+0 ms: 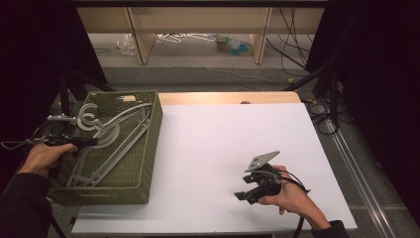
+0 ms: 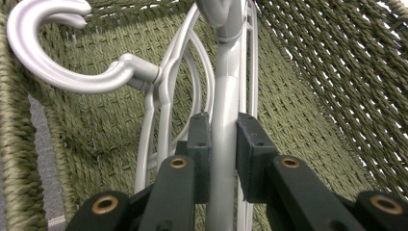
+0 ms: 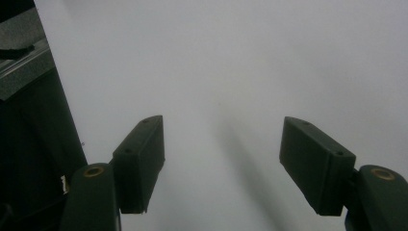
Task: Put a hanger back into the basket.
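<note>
Several grey plastic hangers (image 1: 116, 136) lie in a green woven basket (image 1: 148, 144) at the table's left edge. My left gripper (image 1: 91, 142) reaches into the basket from its left side and is shut on the neck of one grey hanger (image 2: 223, 125), just below its hook. Another hanger's hook (image 2: 53, 72) curls up at the upper left of the left gripper view. My right gripper (image 1: 243, 195) rests low over the white table (image 1: 223, 144) near the front right, open, with nothing between its jaws (image 3: 221, 163).
Black curtains flank the table on both sides. Beyond the far edge stand a wooden shelf frame (image 1: 198, 29) and cables on the floor. A metal rail (image 1: 346, 153) runs along the table's right side.
</note>
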Tool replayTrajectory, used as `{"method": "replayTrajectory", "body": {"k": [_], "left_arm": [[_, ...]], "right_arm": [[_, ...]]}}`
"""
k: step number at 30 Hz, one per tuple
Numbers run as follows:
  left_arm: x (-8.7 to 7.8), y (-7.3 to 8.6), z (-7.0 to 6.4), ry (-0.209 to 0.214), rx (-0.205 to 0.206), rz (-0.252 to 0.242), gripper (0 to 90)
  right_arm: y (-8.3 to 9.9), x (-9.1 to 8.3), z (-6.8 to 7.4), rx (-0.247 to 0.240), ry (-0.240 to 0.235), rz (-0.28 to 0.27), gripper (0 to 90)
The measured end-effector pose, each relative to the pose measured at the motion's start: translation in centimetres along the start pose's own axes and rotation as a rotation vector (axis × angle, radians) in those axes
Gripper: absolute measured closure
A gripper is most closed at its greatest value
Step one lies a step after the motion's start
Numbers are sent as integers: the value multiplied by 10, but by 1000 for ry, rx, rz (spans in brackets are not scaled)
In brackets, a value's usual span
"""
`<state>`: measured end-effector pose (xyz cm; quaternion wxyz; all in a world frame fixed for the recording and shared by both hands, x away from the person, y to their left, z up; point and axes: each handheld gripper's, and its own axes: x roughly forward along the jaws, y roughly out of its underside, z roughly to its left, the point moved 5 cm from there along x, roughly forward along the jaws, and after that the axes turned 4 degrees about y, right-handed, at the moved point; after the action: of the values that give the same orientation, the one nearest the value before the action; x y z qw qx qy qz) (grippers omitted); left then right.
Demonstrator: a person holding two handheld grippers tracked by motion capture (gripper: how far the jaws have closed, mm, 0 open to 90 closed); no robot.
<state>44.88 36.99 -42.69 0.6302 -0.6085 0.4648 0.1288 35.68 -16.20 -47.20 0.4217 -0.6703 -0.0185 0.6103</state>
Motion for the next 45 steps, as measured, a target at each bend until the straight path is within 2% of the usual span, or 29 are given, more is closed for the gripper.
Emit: {"method": "replayTrajectory", "body": {"k": [3, 5, 8, 11, 13, 14, 16, 17, 19, 21, 23, 26, 28, 31, 32, 37, 39, 41, 43, 45], "left_arm": [[2, 0, -1, -25, -9, 10, 755], [4, 0, 0, -48, -27, 2, 741], [9, 3, 3, -90, -30, -5, 715], [13, 4, 6, -124, -46, 12, 686], [13, 6, 9, -169, -69, 37, 661], [12, 8, 12, -208, -48, 73, 654], [10, 11, 16, -238, -47, 83, 662], [9, 13, 17, -235, -66, 59, 671], [7, 16, 19, -227, -58, 70, 718], [5, 16, 19, -217, -67, 62, 723], [5, 15, 18, -222, -49, 68, 727], [2, 13, 15, -221, -47, 58, 697], [-3, 10, 11, -207, -65, 18, 661], [-11, 4, 1, -182, -68, -53, 608], [-18, 3, -3, -172, -44, -56, 591], [-30, -1, -24, -123, -15, -139, 501], [-33, 0, -32, -110, -15, -162, 481], [-33, -1, -42, -95, -42, -213, 456], [-33, 1, -51, -78, -31, -228, 437], [-35, 2, -61, -67, -13, -241, 429]], "right_arm": [[-1, 0, 0, -1, -1, -7, 332], [-1, 0, 0, 0, 3, -6, 331], [-1, 0, 0, 1, 0, -7, 331], [0, -1, 0, -1, -2, -2, 330], [-1, -1, -1, 0, 0, -8, 331], [0, -1, -1, 2, 4, -9, 330], [0, -1, -1, 3, 5, -8, 329], [0, -1, -1, 3, 4, -9, 329], [0, 0, -1, 4, 4, -8, 329], [0, -1, -1, 3, -3, 0, 329], [-1, 0, -1, 9, 1, -14, 329], [-1, 1, -1, 9, 6, -17, 328], [-1, -1, -2, 7, 5, -17, 329], [-2, -1, -3, 19, 17, -31, 328], [-2, -2, -2, 30, 20, -23, 328], [-4, -2, -4, 34, 44, -62, 310], [-4, -2, -5, 31, 47, -66, 310], [-4, -4, -6, 24, 60, -73, 309], [-5, -4, -7, 37, 71, -94, 308], [-5, -6, -8, 53, 80, -92, 306]]}}
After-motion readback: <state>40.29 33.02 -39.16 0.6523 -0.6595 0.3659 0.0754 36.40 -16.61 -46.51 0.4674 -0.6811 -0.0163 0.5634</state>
